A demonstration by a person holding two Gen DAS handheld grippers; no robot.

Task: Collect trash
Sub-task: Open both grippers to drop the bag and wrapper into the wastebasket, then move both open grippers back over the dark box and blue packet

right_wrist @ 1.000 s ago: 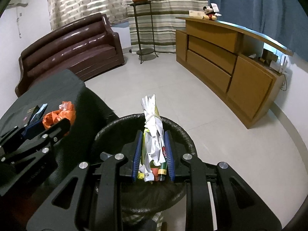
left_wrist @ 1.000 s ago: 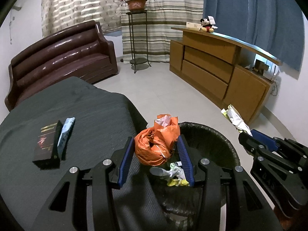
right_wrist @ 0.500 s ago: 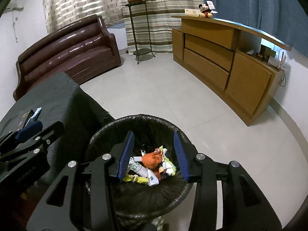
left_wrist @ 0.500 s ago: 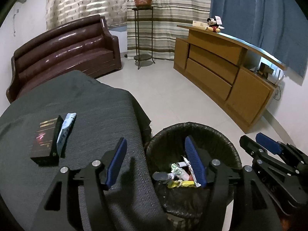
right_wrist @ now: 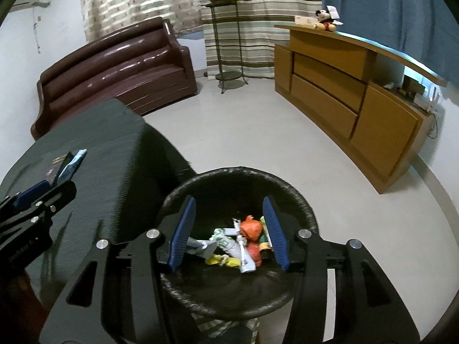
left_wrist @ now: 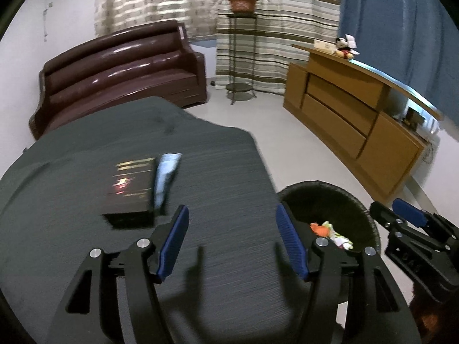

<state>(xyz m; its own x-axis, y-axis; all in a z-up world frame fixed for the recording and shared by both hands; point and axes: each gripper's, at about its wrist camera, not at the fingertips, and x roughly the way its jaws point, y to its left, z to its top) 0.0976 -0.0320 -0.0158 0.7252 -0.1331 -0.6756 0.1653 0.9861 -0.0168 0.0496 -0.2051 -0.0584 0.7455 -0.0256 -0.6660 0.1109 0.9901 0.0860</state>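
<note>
Trash already fills the bottom of the black bin (right_wrist: 287, 197): we see an orange crumpled bag (right_wrist: 252, 227), white wrappers and a yellow scrap lying loose inside. Our right gripper (right_wrist: 229, 229) hangs over the bin's opening; its jaws have just been opening and now stand moderately wide with nothing between them, the trash lying well below. Our left gripper (left_wrist: 232, 243) stands wide and empty above the dark cloth-covered table (left_wrist: 86, 243), left of the bin.

On the table's far-left part we see 2 things side by side and touching: a dark box (left_wrist: 130, 189) and a pale blue packet (left_wrist: 166, 177) leaning along its right edge. We judge the packet the likelier trash; the box we cannot tell. It looks light, thin and soft, likely to crumple and slide on the cloth, so we would pinch it across its narrow middle, away from the box, with a gentle close. The box looks stiff and heavier; it would need wide jaws across its short side
</note>
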